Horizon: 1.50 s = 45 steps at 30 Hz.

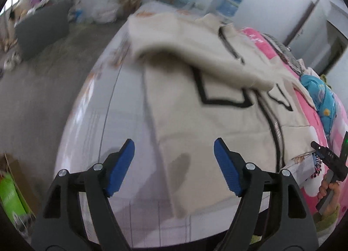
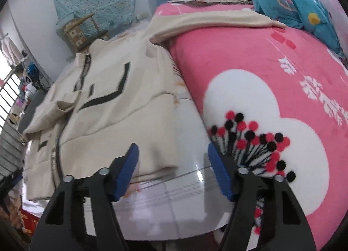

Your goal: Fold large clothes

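Your left gripper (image 1: 174,164) has its blue-padded fingers (image 1: 120,169) spread wide with nothing between them, and your right gripper (image 2: 173,168) is spread wide and bare too. The big cream zip-up jacket with black line marks (image 1: 208,120) lies flat on the shiny pale tabletop (image 1: 121,142), with one sleeve (image 1: 195,55) folded across its chest. Your left gripper hangs over the jacket's near side edge, with bare tabletop to its left and the grey floor (image 1: 43,90) past the rim. Your right gripper hangs over the jacket's bottom hem corner (image 2: 161,164), with bare tabletop under it. Only the right view shows the other sleeve (image 2: 208,20) stretched out onto the pink fluffy blanket with a white flower shape (image 2: 250,59), reaching toward a bundle of blue cloth (image 2: 293,5). Only the left view shows a green box (image 1: 10,198) down by the tabletop's near corner.
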### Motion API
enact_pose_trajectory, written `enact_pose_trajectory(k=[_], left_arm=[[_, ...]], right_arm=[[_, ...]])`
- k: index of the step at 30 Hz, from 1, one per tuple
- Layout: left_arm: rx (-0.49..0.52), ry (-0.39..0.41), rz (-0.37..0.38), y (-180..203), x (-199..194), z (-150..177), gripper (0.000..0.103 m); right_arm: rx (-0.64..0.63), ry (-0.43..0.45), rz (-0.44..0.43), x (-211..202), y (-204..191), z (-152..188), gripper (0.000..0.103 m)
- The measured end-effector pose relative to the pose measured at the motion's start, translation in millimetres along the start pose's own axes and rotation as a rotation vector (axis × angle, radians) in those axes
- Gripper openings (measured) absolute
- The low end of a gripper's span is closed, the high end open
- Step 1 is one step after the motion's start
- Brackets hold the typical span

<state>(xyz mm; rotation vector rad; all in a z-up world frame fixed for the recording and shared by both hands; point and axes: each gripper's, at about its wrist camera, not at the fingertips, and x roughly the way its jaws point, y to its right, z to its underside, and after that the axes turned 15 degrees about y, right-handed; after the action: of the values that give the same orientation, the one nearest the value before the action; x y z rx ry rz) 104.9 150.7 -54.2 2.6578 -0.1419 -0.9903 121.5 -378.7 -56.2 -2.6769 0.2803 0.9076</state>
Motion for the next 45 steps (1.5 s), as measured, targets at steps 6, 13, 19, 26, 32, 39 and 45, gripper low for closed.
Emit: enact_pose_trajectory(k=[6,13,19,26,32,39,45], left_arm=[[0.017,0.02,-0.026,0,6,14,0.058],[0.032,0.028,-0.073,6,10,11,0.031],[0.118,0.052,-0.051,19,-2,5,0.004],[0.17,0.064,0.028,23,-58,-7,0.004],[0.135,-0.052,0.005,0,-74,21,0.009],[0.019,0.018,-0.015,-30,-81,16,0.021],[0.082,0.057,-0.016,-4,-40,-10,0.022]], right_arm=[[-0.096,-0.002,0.031,5,-13,1,0.038],[-0.171,-0.011,0.074,7,-23,0,0.025],[-0.217,0.016,0.044,-8,-38,-6,0.005],[-0.16,0.05,-0.063,-71,-35,-15,0.005],[-0.134,-0.071,-0.061,-94,-12,20,0.007],[-0.049,-0.108,-0.04,-94,0,14,0.034],[0.033,-0.131,-0.402,-58,-74,-27,0.055]])
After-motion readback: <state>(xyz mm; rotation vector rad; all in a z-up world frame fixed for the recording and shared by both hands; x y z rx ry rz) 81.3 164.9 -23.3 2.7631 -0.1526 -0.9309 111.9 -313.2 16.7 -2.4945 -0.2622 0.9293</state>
